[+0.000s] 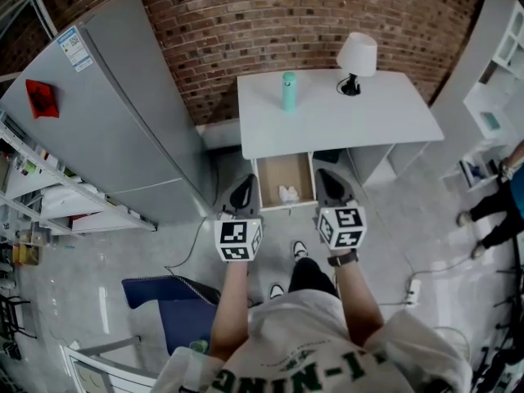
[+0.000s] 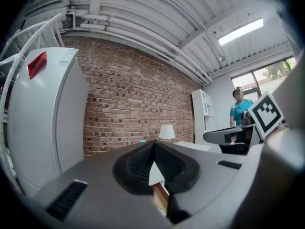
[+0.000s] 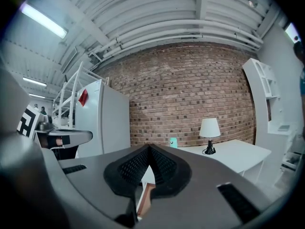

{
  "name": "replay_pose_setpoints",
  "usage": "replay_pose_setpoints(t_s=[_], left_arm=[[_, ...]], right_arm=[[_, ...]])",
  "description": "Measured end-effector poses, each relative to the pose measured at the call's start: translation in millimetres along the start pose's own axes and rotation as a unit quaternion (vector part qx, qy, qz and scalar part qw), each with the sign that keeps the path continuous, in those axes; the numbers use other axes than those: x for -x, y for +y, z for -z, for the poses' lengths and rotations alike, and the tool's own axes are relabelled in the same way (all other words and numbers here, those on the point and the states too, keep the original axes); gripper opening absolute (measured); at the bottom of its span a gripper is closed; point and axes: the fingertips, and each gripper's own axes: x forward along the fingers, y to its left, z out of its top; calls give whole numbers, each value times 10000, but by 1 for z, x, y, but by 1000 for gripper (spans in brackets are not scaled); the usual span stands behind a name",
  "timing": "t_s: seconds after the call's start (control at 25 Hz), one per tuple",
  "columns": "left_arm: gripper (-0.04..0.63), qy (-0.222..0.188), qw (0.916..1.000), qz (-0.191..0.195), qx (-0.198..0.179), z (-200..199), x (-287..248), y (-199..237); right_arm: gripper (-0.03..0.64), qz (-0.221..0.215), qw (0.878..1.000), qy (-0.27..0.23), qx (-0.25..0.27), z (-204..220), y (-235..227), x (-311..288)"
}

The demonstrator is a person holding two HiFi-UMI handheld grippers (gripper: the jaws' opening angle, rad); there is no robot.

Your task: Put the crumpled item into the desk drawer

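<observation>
In the head view a white desk stands against the brick wall, and its wooden drawer is pulled out toward me. A small white crumpled item lies in the drawer near its front. My left gripper hangs just left of the drawer front, shut and empty. To the right of the drawer front is my right gripper, also shut with nothing in it. In the left gripper view the left gripper has its pads met, with a strip of the drawer's wood below them. The right gripper in its own view is likewise closed.
A teal bottle and a white lamp stand on the desk. A grey fridge is at the left, with shelves beyond it. A blue seat sits by my left leg. A person stands at the far right, near a power strip.
</observation>
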Motion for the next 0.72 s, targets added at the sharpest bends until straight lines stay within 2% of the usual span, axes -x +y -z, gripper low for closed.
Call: replay_pose_setpoints(t_s=[0.72], left_arm=[[0,-89,9998,156,-47,4,-23,6]], right_arm=[[3,-35,10000,-14,61,0,-2,-21]])
